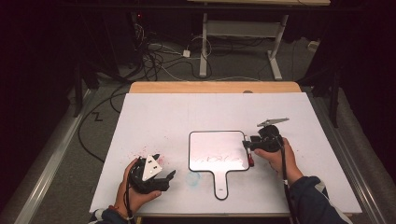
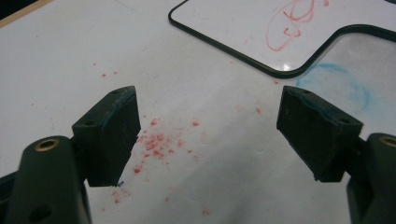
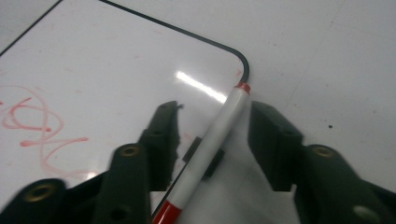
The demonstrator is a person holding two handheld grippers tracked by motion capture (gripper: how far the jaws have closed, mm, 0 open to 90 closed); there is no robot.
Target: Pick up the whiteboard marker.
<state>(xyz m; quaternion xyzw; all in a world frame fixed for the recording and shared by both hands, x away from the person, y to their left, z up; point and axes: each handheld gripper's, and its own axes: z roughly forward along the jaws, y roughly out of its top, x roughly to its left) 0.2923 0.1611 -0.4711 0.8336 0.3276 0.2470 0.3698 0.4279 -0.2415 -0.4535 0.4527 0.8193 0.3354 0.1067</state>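
In the high view, a white table (image 1: 168,116) carried a small handled whiteboard (image 1: 218,151) at its centre, with faint red scribble (image 1: 217,159) on it. A blue smudge (image 1: 193,178) lay just off the board's seven o'clock corner, and red specks (image 1: 140,151) lay at its nine o'clock. The left gripper (image 1: 164,179) rested at the board's eight o'clock, well apart from it. The right gripper (image 1: 246,144) sat at the board's three o'clock edge, over a red-capped marker (image 1: 249,154).

In the left gripper view, the jaws stood wide apart with nothing between them; red specks (image 2: 156,142) dotted the table below, and the whiteboard (image 2: 243,28) lay toward one o'clock.

In the right gripper view, the marker (image 3: 210,149) lay slanted between the jaws, its far tip toward one o'clock at the whiteboard's (image 3: 116,70) rounded corner. The jaws stood partly apart, either side of the marker, not touching it.
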